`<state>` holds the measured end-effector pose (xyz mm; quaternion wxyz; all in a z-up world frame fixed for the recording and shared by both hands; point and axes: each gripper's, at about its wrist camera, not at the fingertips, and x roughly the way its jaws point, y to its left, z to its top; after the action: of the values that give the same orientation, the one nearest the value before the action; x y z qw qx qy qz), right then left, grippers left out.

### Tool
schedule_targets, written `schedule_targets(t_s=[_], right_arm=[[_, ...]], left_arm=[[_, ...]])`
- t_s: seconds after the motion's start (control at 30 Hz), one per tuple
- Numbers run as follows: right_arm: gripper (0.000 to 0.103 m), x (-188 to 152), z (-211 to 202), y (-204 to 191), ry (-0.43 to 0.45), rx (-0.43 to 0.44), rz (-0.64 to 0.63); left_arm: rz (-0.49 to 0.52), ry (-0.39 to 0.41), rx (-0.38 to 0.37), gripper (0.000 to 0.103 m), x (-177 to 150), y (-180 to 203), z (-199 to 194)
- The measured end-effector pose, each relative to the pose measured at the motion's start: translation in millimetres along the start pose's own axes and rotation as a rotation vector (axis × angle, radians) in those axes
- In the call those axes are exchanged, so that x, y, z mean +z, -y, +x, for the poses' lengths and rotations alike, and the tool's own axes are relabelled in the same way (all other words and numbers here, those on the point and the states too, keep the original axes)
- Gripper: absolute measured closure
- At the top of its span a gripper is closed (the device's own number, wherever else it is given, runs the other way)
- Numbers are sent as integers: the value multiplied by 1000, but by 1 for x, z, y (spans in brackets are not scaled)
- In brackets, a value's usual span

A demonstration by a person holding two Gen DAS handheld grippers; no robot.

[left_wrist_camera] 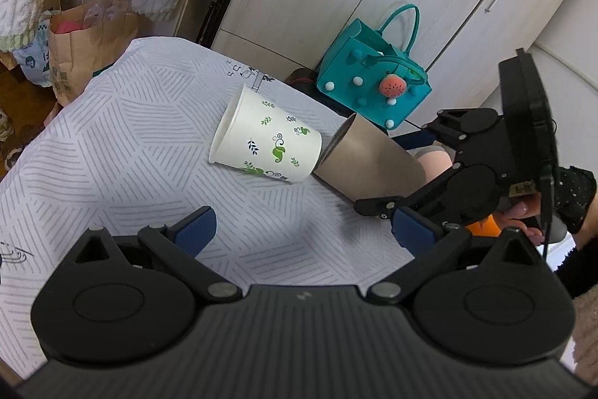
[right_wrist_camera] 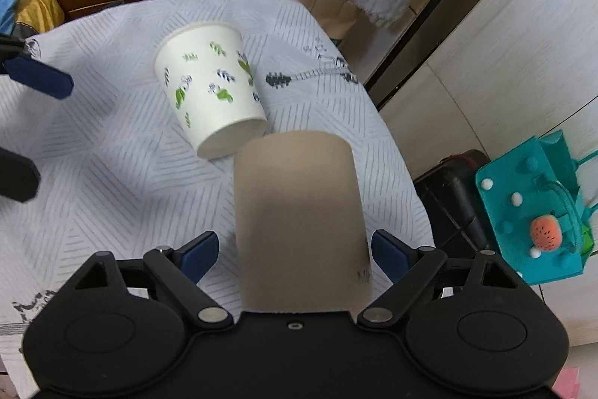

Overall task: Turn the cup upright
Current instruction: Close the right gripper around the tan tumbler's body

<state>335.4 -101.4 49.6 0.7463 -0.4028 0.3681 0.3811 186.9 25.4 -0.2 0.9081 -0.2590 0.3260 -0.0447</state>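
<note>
With the right claw (right_wrist_camera: 295, 251) spread around the plain brown paper cup (right_wrist_camera: 299, 212) but not yet pinching, the leaf-printed white paper cup (right_wrist_camera: 211, 88) touching it could be knocked rolling across the desk (right_wrist_camera: 93, 156); left claw (left_wrist_camera: 302, 229) spread, empty.

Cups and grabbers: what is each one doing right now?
white leaf cup: lying on its side on the tablecloth.
brown cup: tipped over, between the right gripper's pads; contact unclear.
right gripper: open around the brown cup.
left gripper: open, empty.
teal bag: upright.
</note>
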Motion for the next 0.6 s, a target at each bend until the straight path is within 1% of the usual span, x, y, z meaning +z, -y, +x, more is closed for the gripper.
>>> schedule_targets(t_s=[0.1, 0.13, 0.27, 0.37, 0.5, 0.6], right_arm=[[13, 0, 8, 3, -15, 3, 28], [19, 0, 9, 4, -19, 9, 42], [20, -2, 6, 7, -34, 10, 135], [20, -3, -1, 7, -69, -20, 237], [20, -11, -16, 8, -114, 11, 391], [20, -20, -24, -3, -135, 35, 439]], left_arm=[[3, -5, -2, 0, 1, 0, 2], [3, -9, -3, 0, 1, 0, 3], [4, -15, -3, 0, 2, -1, 3], [3, -13, -4, 0, 2, -2, 0], [11, -20, -7, 0, -2, -4, -5], [10, -28, -23, 0, -7, -4, -9]])
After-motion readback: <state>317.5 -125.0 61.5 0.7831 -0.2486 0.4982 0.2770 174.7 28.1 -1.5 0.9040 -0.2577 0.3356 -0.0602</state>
